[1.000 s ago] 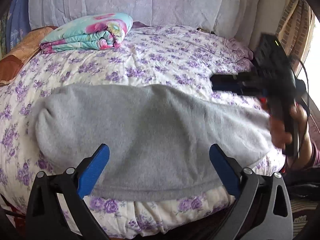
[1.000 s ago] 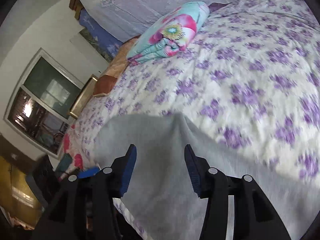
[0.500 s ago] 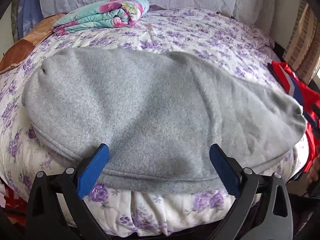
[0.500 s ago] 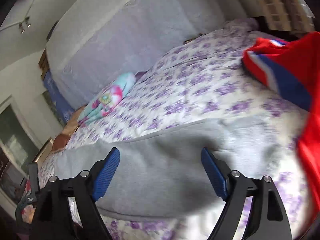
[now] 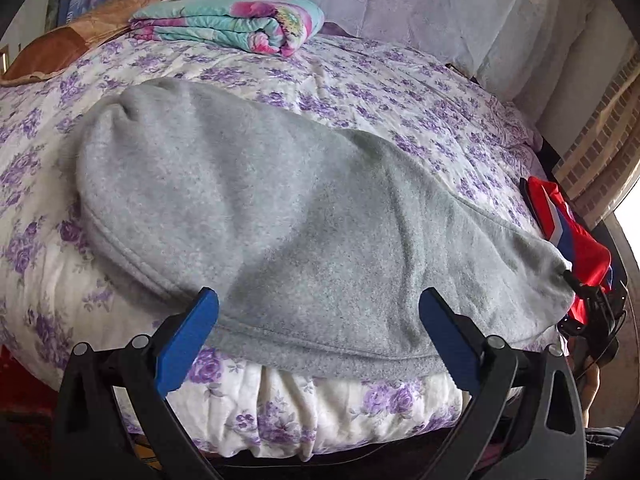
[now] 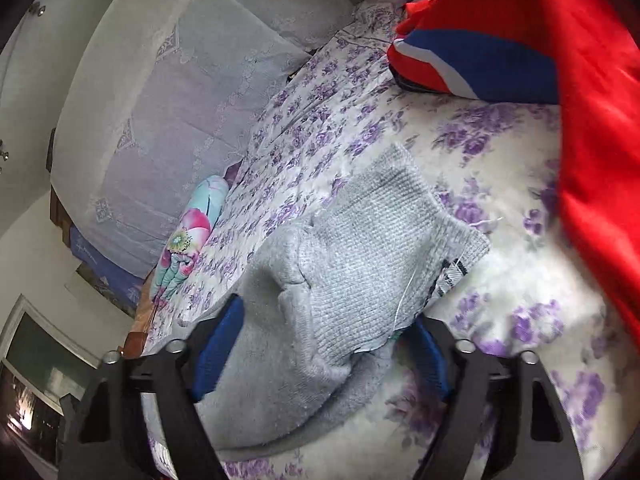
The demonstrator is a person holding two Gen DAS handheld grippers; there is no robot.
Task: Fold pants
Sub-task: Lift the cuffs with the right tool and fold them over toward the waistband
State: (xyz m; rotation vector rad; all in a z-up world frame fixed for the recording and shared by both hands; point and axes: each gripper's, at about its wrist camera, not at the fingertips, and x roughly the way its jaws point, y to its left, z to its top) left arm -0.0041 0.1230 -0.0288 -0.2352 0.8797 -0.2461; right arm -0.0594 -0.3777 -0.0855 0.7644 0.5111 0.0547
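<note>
Left gripper [image 5: 318,320] fingers apart – right gripper [image 6: 320,344] fingers just closing round grey pants [image 6: 360,264] cuff

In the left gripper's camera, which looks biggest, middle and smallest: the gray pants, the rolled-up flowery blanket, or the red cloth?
Largest to smallest, as they look in that view:
1. Gray pants, spread over most of the bed.
2. Rolled flowery blanket, though it lies farther away, so it may really be bigger.
3. Red cloth, only partly visible at the edge.
</note>
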